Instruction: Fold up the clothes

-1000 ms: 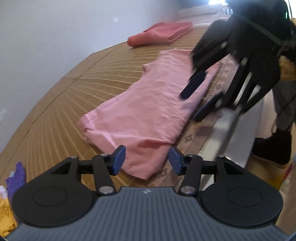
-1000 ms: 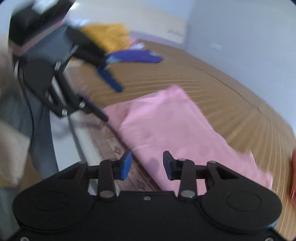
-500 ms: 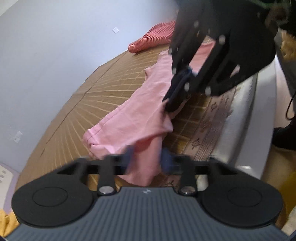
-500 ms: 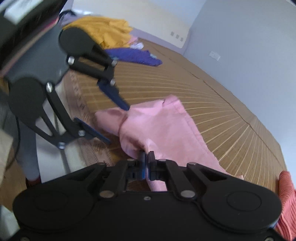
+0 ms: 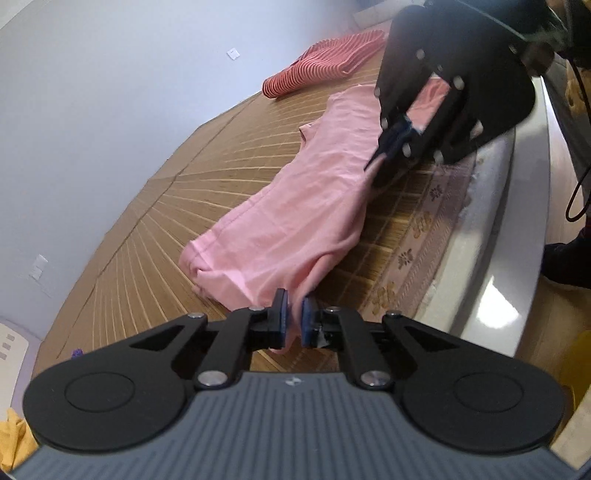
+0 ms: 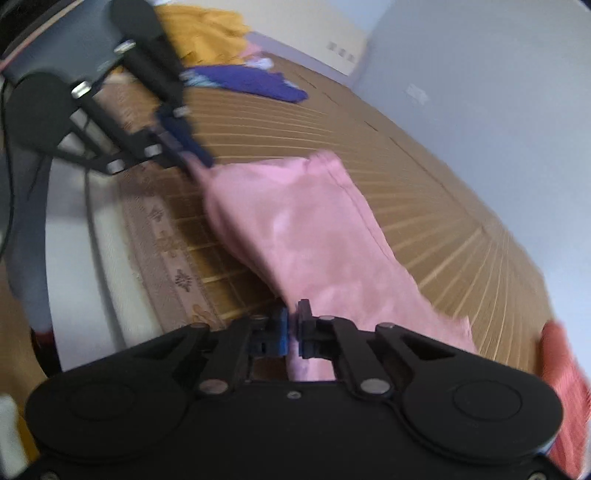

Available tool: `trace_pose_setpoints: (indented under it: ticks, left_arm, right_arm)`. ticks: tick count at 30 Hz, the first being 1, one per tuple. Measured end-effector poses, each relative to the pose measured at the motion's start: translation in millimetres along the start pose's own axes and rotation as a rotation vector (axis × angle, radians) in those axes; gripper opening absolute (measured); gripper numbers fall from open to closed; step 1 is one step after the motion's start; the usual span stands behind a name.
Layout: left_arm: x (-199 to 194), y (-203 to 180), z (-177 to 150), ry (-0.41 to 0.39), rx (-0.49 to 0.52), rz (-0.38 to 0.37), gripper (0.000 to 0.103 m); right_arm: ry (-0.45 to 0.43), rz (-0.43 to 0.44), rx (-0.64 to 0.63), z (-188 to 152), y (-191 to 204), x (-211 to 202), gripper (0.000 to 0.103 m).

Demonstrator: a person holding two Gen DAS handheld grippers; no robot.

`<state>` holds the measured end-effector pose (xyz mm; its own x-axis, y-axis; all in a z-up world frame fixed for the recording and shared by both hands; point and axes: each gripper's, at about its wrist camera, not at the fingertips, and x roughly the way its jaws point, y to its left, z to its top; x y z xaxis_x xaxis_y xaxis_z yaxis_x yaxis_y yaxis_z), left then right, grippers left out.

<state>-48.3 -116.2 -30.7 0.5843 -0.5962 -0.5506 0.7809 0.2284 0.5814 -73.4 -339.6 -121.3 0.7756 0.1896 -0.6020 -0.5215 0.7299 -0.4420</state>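
Observation:
A pink garment lies lengthwise on the bamboo mat near the bed's front edge. My left gripper is shut on its near corner, cloth pinched between the blue pads. At the far end, my right gripper is shut on the other near-edge corner. In the right wrist view the same pink garment stretches from my right gripper to my left gripper, its near edge lifted off the mat.
A folded red striped garment lies at the far end of the mat, by the wall. Purple and yellow clothes are piled at the other end. The bed's pale glossy edge runs along the near side.
Both grippers came down from above the garment and shut on its near-edge corners. The near edge has since been lifted and pulled taut between them.

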Motion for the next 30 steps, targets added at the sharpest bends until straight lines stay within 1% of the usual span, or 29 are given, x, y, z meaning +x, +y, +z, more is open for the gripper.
trace_pose_setpoints:
  ticks: [3,5,6,8,9,11,13,17,19,22,23,24,25,27,30]
  left_arm:
    - [1,-2,-2,0.005,-0.008,-0.014,0.010]
    - [3,-1,-2,0.007,-0.018,-0.016,0.010]
    - [3,0,-3,0.009,-0.023,-0.015,0.010]
    - [0,2,-4,0.019,-0.025,0.007,0.010]
    - [-1,3,-4,0.024,-0.026,0.018,0.010]
    - [4,7,-5,0.030,-0.033,0.033,0.010]
    - [6,9,-6,0.032,-0.045,0.031,0.010]
    - [12,10,-5,0.036,-0.051,0.038,0.010]
    - [14,10,-4,0.037,-0.056,0.041,0.010]
    - [16,10,-4,0.041,-0.061,0.039,0.010]
    - [16,9,-5,0.043,-0.058,0.043,0.010]
    - [16,9,-5,0.048,-0.060,0.045,0.010]
    - [16,8,-6,0.052,-0.062,0.046,0.010]
    - [16,10,-9,0.055,-0.086,0.032,0.010]
    - [13,11,-14,0.018,-0.139,-0.028,0.010]
  right_arm:
    - [0.022,-0.014,-0.005,-4,-2,2,0.006]
    - [0.036,-0.024,-0.008,-7,-3,3,0.011]
    - [0.042,-0.030,-0.011,-9,-3,3,0.011]
    - [0.047,-0.070,-0.032,-15,-2,-3,0.017]
    - [0.059,-0.083,-0.027,-18,-5,-5,0.018]
    - [0.096,-0.105,-0.010,-26,-13,-11,0.025]
    - [0.126,-0.141,0.008,-37,-23,-17,0.025]
    - [0.184,-0.175,0.091,-52,-41,-30,0.025]
    - [0.211,-0.198,0.101,-58,-44,-36,0.025]
    - [0.228,-0.210,0.122,-63,-45,-42,0.024]
    - [0.233,-0.225,0.113,-64,-42,-43,0.022]
    - [0.230,-0.240,0.104,-65,-40,-44,0.017]
    - [0.224,-0.249,0.116,-66,-40,-46,0.007]
    - [0.226,-0.263,0.139,-68,-42,-51,0.006]
    - [0.224,-0.302,0.170,-74,-52,-58,0.006]
